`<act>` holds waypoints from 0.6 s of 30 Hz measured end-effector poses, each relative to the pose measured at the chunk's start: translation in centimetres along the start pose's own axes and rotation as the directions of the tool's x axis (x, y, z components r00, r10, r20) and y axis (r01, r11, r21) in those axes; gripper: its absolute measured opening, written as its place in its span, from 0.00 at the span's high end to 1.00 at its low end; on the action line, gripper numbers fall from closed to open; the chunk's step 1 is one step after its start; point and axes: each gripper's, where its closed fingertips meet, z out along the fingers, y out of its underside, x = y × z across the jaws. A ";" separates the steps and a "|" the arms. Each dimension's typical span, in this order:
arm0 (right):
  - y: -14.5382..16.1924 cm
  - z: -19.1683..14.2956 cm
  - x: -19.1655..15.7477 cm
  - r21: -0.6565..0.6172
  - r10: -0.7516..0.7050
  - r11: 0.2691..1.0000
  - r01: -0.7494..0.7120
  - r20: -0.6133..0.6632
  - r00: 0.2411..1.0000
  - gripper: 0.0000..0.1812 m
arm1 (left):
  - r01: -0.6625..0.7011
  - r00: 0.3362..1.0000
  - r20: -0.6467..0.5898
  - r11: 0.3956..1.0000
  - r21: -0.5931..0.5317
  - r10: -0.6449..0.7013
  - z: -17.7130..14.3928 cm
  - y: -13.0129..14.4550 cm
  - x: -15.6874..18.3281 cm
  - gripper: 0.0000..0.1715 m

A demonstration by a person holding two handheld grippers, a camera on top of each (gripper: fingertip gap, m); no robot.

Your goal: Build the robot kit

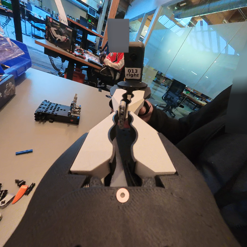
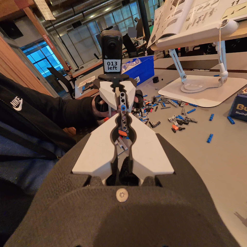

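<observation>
While you've got both grippers nose to nose above the table's (image 1: 50,140) edge, the grey holed beam (image 2: 123,111) sits between them. Your right gripper (image 2: 123,117) has its jaws pinched on the beam's lower part; the left gripper (image 1: 121,117) looks clamped on the same beam too, though edge-on it's hard to be sure. A blue pin (image 2: 123,107) already sits in one hole. The black plate assembly (image 1: 57,113) waits off to the side, and loose parts (image 2: 164,106) remain scattered.
</observation>
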 end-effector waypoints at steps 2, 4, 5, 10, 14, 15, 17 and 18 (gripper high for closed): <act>0.0 0.5 -0.4 -0.004 0.003 1.000 -0.003 0.019 1.000 0.97 | -0.001 1.000 -0.009 1.000 0.017 0.002 0.1 -0.2 0.2 0.97; -0.4 0.7 -0.4 0.017 -0.006 1.000 0.006 0.012 1.000 0.97 | -0.019 1.000 -0.009 0.999 0.039 0.020 -0.3 -0.6 0.2 0.97; -0.7 0.7 -0.5 0.026 -0.019 0.999 0.019 0.011 1.000 0.96 | -0.018 1.000 -0.015 0.999 0.042 0.019 -0.4 -0.8 0.3 0.97; -2.7 -0.3 -0.7 0.140 -0.063 0.988 0.061 0.010 0.998 0.95 | -0.031 0.999 -0.040 0.997 0.069 0.034 -0.7 -1.4 0.8 0.97; -2.9 -0.3 -1.3 0.154 -0.086 0.985 0.080 0.035 0.996 0.97 | -0.060 0.997 -0.037 0.996 0.066 0.062 -0.6 -1.6 1.1 0.97; -3.1 -0.4 -1.4 0.167 -0.086 0.983 0.077 0.045 0.995 0.97 | -0.067 0.997 -0.036 0.996 0.059 0.069 -0.6 -1.5 1.2 0.97; -3.4 -0.6 -1.6 0.184 -0.089 0.980 0.077 0.058 0.994 0.97 | -0.084 0.995 -0.039 0.995 0.056 0.087 -0.5 -1.5 1.4 0.97; -3.4 -0.6 -1.7 0.180 -0.094 0.980 0.081 0.061 0.994 0.98 | -0.094 0.995 -0.036 0.994 0.054 0.096 -0.4 -1.5 1.5 0.97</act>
